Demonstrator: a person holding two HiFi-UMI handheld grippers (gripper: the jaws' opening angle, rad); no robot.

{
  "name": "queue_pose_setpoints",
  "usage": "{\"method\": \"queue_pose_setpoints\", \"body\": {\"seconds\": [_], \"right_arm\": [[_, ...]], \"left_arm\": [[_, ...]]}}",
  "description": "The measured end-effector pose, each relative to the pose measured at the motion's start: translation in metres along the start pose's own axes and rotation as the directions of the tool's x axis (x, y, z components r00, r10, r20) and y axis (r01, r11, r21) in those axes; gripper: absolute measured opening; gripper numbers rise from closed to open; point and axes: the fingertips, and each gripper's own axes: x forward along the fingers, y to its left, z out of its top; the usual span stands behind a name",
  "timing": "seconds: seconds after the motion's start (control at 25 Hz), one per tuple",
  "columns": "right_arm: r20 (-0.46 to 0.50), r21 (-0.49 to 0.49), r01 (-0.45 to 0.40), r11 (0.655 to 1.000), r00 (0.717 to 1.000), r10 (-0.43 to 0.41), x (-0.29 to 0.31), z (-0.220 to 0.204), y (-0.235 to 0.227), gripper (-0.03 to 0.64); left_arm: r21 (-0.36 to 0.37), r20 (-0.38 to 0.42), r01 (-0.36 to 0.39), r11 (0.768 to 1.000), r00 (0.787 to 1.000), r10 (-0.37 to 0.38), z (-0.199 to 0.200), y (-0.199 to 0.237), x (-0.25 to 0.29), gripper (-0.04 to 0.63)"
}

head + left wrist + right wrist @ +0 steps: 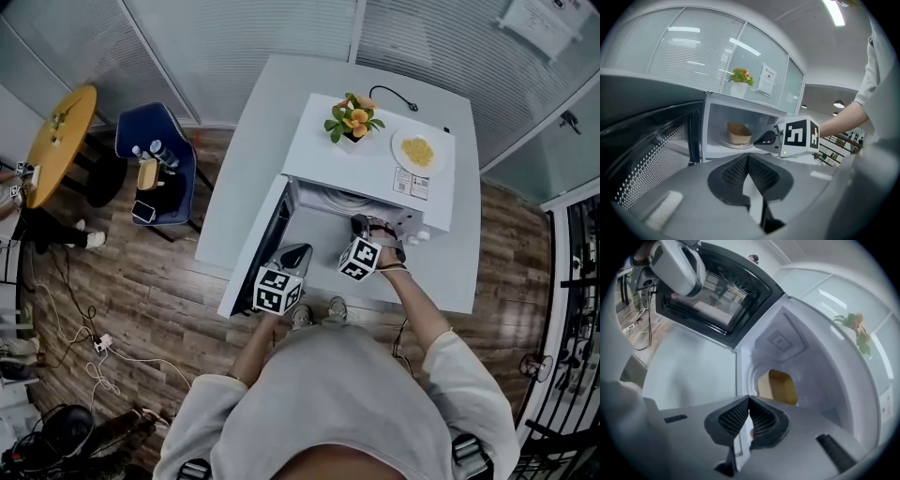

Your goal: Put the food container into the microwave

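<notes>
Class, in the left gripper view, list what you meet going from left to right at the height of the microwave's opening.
microwave door → food container → right tongs → person's forearm

Left claw (748, 156) closed – empty, food container (739, 133) inside open microwave (715, 123)

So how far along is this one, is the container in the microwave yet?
Done: the food container sits inside the microwave.
In hand: nothing. The right gripper is shut and empty in front of the cavity, and the left gripper is shut and empty too.
Left: the door stands open, so closing it is probably all that remains.
</notes>
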Motion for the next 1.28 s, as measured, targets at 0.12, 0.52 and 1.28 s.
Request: {"method": "queue_pose_setpoints", "body": {"seconds": [0.12,0.52,1.28], "right_arm": [[0.010,0.070,-0.016,0.997,1.000,0.015,-0.009,0.000,0.004,0.014],[0.101,0.318,-0.040,0.947,0.995,0.009,-0.044,0.005,0.005,0.014],[0.178,0.707,-0.002,0.707,0.968,-0.176,-0.118,-0.032,-0.028,0.014]], "left_arm": [[0.009,-0.001,0.008,1.000,1.000,-0.008,0.000,-0.004,-0.001,0.011],[0.040,-0.010,0.048,0.998,0.999,-0.048,0.001,-0.017,0.006,0.011],[0.107,-0.028,0.112,0.988,0.994,-0.109,0.012,-0.037,0.024,0.011]]}}
